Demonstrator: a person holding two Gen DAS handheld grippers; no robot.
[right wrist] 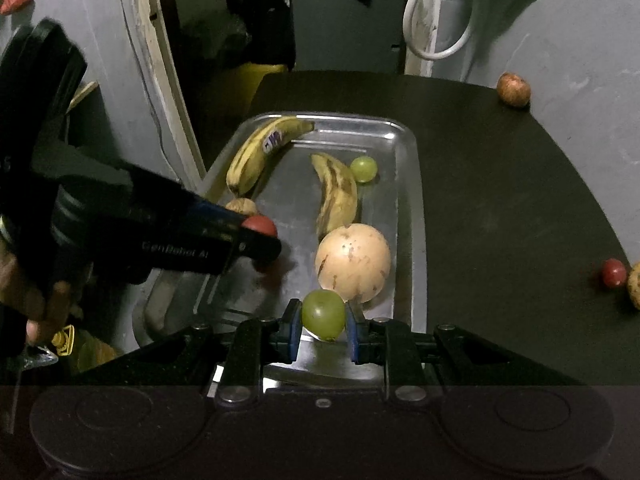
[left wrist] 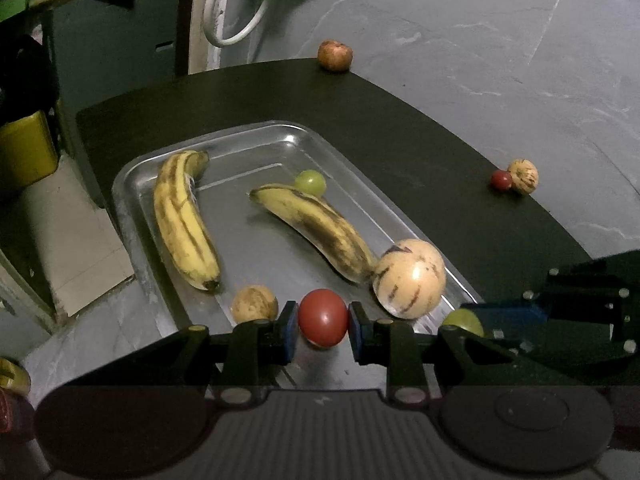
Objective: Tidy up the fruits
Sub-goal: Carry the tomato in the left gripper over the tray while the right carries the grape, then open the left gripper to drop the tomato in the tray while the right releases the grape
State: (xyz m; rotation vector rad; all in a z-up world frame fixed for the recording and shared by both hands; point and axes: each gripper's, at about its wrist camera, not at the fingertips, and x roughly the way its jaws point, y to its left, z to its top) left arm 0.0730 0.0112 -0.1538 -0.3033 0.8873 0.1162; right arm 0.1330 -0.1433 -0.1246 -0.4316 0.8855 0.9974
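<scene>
1. The left gripper (left wrist: 323,324) clamps a glossy red tomato (left wrist: 323,323) above the steel tray's (left wrist: 256,136) near end.
2. The right gripper (right wrist: 323,322) pinches a green grape (right wrist: 323,315) there.
3. The tray holds two spotted bananas (left wrist: 182,216) on a dark table (left wrist: 420,152) by grey walls.

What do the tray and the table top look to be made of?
Tray: metal, probably stainless steel or aluminium; its silvery, shiny floor mirrors the fruit. Table top: dark, matte, smooth, perhaps laminate or painted board; hard to tell in this light.

cluttered home utility corner: grey walls (left wrist: 460,20), white hose (right wrist: 434,12)
</scene>
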